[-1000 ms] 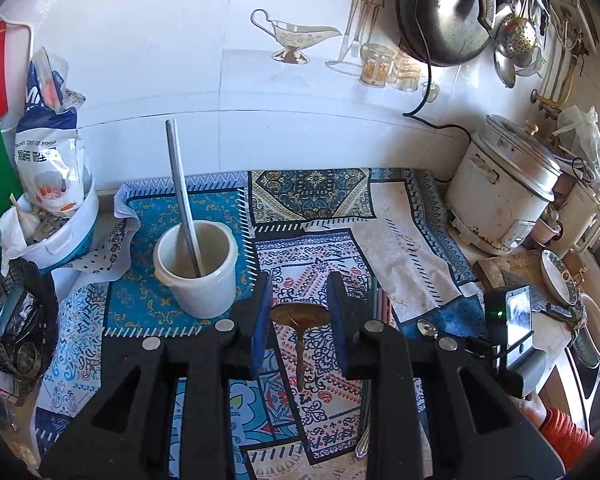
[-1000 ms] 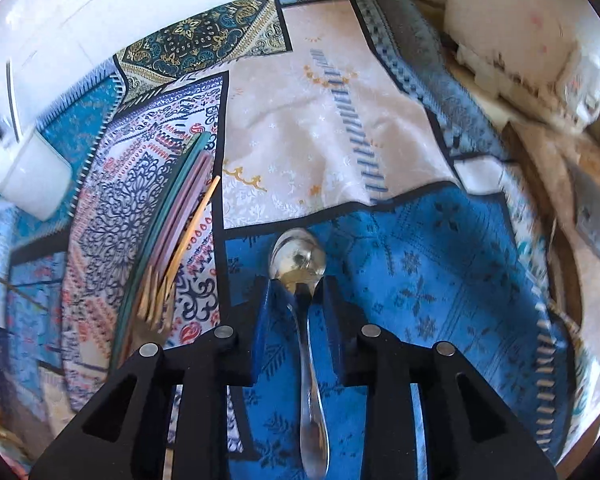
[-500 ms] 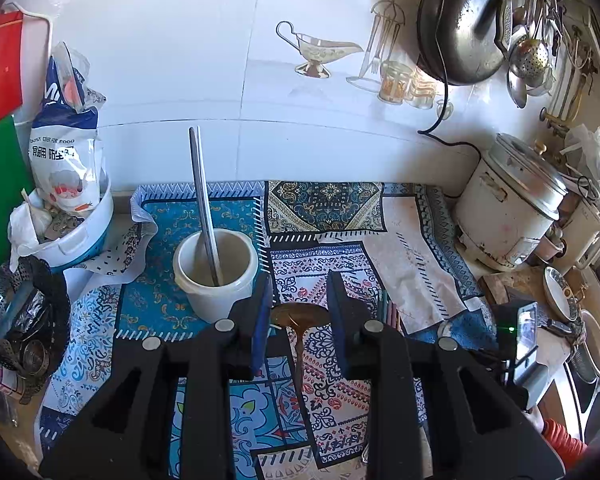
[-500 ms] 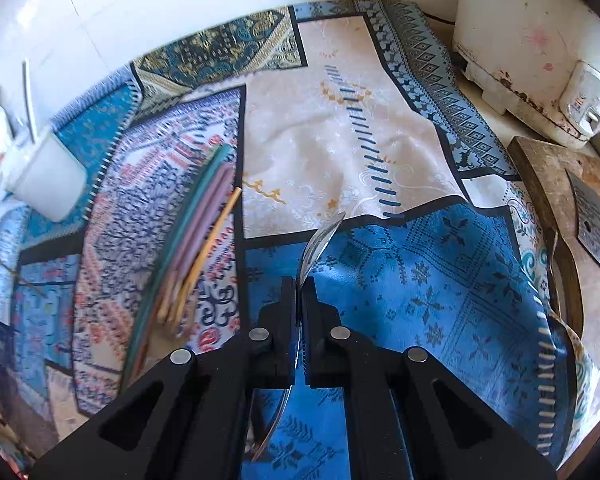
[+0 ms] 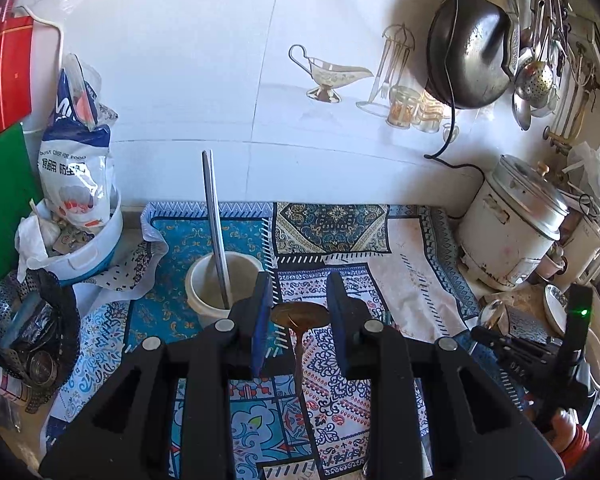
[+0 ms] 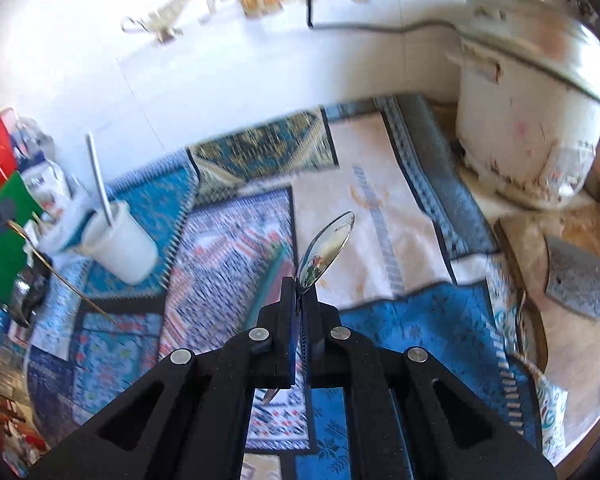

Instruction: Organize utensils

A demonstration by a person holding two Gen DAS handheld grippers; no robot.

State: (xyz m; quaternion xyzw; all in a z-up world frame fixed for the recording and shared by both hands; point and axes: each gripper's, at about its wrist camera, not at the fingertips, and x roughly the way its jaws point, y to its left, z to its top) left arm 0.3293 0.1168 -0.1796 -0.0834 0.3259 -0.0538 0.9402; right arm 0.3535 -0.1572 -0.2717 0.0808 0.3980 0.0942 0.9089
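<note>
My left gripper (image 5: 299, 314) is shut on the bowl of a golden-brown spoon (image 5: 300, 316), whose thin handle hangs down towards the camera. Just beyond its left finger stands a white cup (image 5: 204, 292) holding a long metal utensil (image 5: 216, 216). My right gripper (image 6: 300, 304) is shut on the neck of a silver spoon (image 6: 328, 248), held in the air with its bowl pointing up. The right wrist view also shows the cup (image 6: 120, 248) at the left and the golden spoon (image 6: 20, 232) beside it. Coloured chopsticks (image 6: 278, 264) lie blurred on the patterned cloth (image 6: 412, 320).
A white rice cooker (image 5: 512, 236) stands at the right against the wall, with a wooden board and a cleaver (image 6: 580, 280) in front of it. A wok (image 5: 468, 60) and ladles hang above. At the left are a white tub with a bag (image 5: 76, 184) and a metal steamer basket (image 5: 20, 320).
My right gripper closed on the silver spoon that lay on the blue cloth and lifted it, tilting upward. The left gripper rose slightly with the golden spoon still in it.
</note>
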